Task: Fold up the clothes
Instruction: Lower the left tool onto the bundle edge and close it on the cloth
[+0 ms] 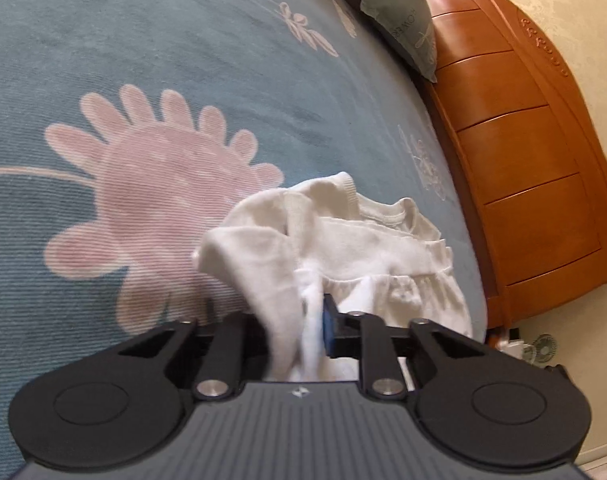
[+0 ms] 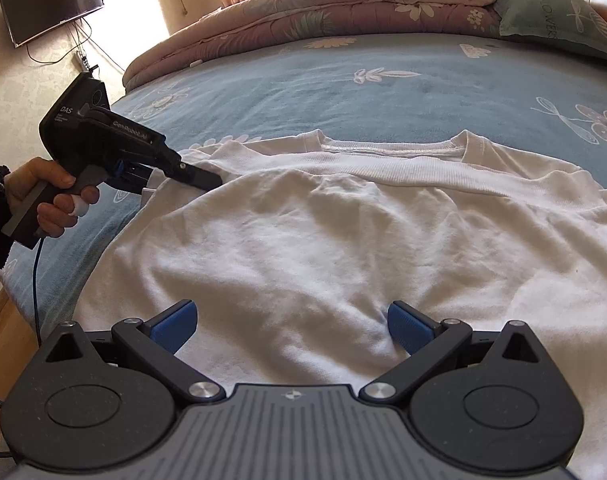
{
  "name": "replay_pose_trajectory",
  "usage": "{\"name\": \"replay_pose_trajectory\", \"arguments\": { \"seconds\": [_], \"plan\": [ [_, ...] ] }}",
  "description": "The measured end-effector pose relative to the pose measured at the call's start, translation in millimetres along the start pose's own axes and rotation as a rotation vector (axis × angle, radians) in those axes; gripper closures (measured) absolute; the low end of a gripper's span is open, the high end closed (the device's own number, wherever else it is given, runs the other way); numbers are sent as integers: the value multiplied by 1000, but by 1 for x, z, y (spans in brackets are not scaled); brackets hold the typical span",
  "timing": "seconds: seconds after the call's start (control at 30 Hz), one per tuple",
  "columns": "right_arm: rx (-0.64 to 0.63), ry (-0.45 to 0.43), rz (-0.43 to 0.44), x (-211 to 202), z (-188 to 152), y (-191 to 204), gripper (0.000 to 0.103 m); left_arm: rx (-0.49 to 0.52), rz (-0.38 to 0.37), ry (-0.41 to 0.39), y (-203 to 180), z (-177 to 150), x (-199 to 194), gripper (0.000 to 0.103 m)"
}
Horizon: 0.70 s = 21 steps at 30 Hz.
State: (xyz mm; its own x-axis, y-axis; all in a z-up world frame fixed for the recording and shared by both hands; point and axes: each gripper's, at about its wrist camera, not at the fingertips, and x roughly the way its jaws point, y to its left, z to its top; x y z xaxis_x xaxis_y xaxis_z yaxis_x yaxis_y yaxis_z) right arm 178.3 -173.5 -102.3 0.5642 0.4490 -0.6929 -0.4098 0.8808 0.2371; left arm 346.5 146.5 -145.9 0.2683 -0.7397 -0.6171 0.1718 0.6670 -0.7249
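Shirt [image 1: 343, 248] pinched between left hand-held gripper [image 1: 303, 332]

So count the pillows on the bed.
1. The grey-green pillow lies at the head of the bed, beside the folded quilt and against the headboard. More may be hidden behind the quilt.

We count one white shirt [image 2: 343, 232], two hand-held grippers [image 2: 195, 174] [image 2: 291, 328], one pillow [image 2: 559, 20], perhaps one folded quilt [image 2: 343, 4].
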Motion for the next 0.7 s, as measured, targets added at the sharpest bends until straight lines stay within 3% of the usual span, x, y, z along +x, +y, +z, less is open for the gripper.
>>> {"name": "replay_pose_trajectory", "arguments": {
  "seconds": [0.2, 0.4, 0.6, 0.7],
  "plan": [
    [-273, 82, -153, 13, -5, 39, 0, 74, 80, -14, -16, -3, 0, 88],
    [-490, -4, -72, -2, -2, 99, 0, 74, 116, -36, -21, -6, -1, 88],
    [-873, -15, -102, 18, -28, 172, 0, 99, 164, -48, -29, -9, 0, 88],
    [-986, -32, -181, 28, -39, 193, 0, 109, 183, -60, -33, -12, 3, 88]
  ]
}}
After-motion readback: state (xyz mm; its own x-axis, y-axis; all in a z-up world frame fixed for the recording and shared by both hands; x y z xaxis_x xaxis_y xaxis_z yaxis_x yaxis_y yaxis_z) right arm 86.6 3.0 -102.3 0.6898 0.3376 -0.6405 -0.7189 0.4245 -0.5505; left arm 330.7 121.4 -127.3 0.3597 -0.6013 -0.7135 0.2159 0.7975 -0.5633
